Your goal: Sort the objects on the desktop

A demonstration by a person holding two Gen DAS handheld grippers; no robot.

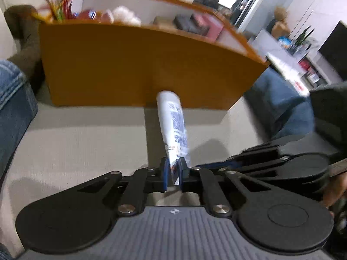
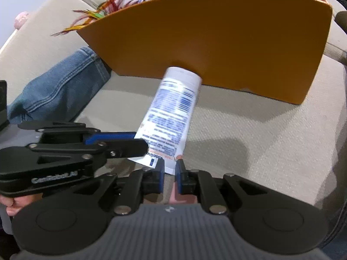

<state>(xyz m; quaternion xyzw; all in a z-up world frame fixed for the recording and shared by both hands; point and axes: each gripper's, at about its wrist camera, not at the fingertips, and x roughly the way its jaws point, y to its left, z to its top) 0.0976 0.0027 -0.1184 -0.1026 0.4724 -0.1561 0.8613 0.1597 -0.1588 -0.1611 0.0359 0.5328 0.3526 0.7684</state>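
Note:
A white tube with blue print [image 1: 173,127] is clamped at its flat end in my left gripper [image 1: 174,170], pointing up toward an orange box [image 1: 141,69]. The same tube [image 2: 171,112] shows in the right wrist view, where my left gripper [image 2: 138,143] pinches its lower left edge. My right gripper [image 2: 168,169] stands at the tube's bottom edge with its blue pads [image 2: 178,173] close on either side; whether they press it is unclear. In the left wrist view my right gripper [image 1: 208,165] reaches in from the right, beside the tube.
The orange box [image 2: 216,43] stands on a beige cushion [image 2: 260,143] and holds red-green feathers [image 2: 97,15], plush items [image 1: 125,15] and dark boxes [image 1: 190,25]. Jeans-clad legs [image 1: 13,99] lie on both sides [image 1: 282,108]. Shelves and furniture [image 1: 303,49] are at the far right.

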